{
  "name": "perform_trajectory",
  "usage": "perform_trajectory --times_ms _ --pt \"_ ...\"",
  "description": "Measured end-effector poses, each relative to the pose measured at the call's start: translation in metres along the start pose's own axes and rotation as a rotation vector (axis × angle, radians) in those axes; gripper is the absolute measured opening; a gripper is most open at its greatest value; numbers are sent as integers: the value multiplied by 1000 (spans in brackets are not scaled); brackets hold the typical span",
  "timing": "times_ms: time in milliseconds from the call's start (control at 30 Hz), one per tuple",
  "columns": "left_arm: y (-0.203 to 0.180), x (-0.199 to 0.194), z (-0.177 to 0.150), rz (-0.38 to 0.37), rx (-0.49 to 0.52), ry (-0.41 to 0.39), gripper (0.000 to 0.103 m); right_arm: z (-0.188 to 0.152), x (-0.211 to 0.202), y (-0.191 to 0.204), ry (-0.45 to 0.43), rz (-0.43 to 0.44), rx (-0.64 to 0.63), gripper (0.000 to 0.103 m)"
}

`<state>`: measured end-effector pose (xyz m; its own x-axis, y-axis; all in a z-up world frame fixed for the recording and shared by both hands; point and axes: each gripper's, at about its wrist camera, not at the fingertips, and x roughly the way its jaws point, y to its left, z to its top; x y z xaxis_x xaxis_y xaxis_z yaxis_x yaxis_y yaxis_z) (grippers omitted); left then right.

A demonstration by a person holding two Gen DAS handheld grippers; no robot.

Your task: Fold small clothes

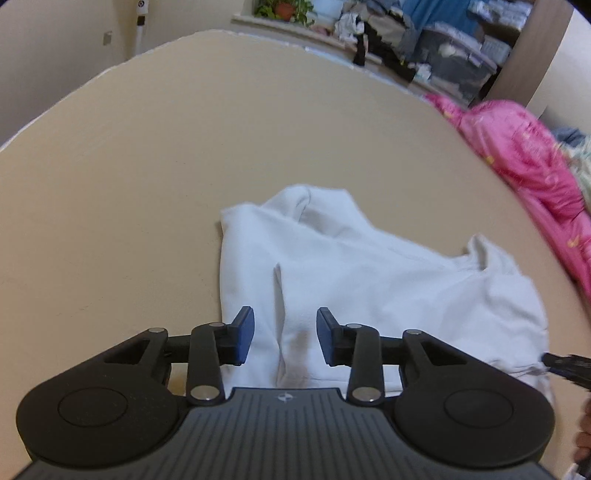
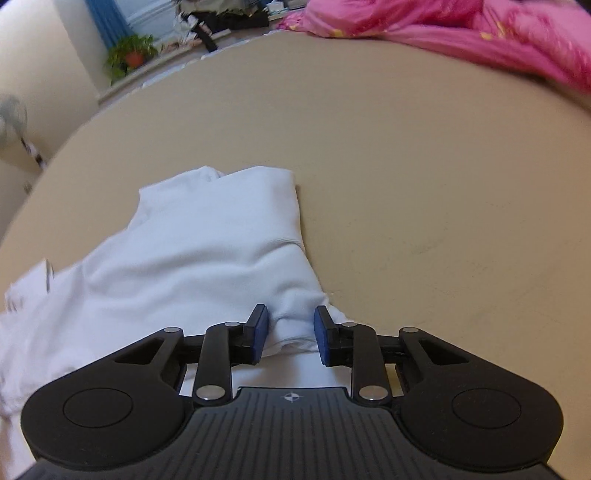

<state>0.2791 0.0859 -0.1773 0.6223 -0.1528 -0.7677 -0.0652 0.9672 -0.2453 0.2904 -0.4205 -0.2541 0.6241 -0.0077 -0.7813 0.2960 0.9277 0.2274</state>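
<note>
A small white garment [image 1: 351, 273] lies crumpled on a beige surface [image 1: 147, 184]. My left gripper [image 1: 285, 338] is open just above its near edge, where a brownish stain [image 1: 301, 341] shows between the fingers. The garment also shows in the right wrist view [image 2: 192, 251]. My right gripper [image 2: 290, 338] is open with a bunched corner of the white cloth between its blue pads [image 2: 321, 334], which do not pinch it. The right gripper's tip [image 1: 565, 363] peeks in at the right edge of the left wrist view.
A pink quilt [image 1: 528, 155] lies along the right side of the surface and shows in the right wrist view [image 2: 461, 26]. Piled clothes and storage boxes [image 1: 424, 40] and a potted plant [image 2: 129, 55] stand beyond the far edge. A fan [image 2: 11, 118] stands at the left.
</note>
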Motion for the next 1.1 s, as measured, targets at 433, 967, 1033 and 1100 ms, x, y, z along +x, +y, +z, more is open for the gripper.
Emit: perform_trajectory --times_ms 433,967,1033,1100 --pt "-1 -30 9 47 12 -167 4 7 -12 -3 -102 79 97 35" --pt "-53 -31 -18 179 258 -115 58 -1 -47 -11 -160 -3 73 42" --pt "-61 -56 -19 192 245 -148 60 -2 -77 2 -227 17 -9 42" --pt "-67 -80 -25 188 234 -150 60 -8 -108 7 -263 46 -44 42"
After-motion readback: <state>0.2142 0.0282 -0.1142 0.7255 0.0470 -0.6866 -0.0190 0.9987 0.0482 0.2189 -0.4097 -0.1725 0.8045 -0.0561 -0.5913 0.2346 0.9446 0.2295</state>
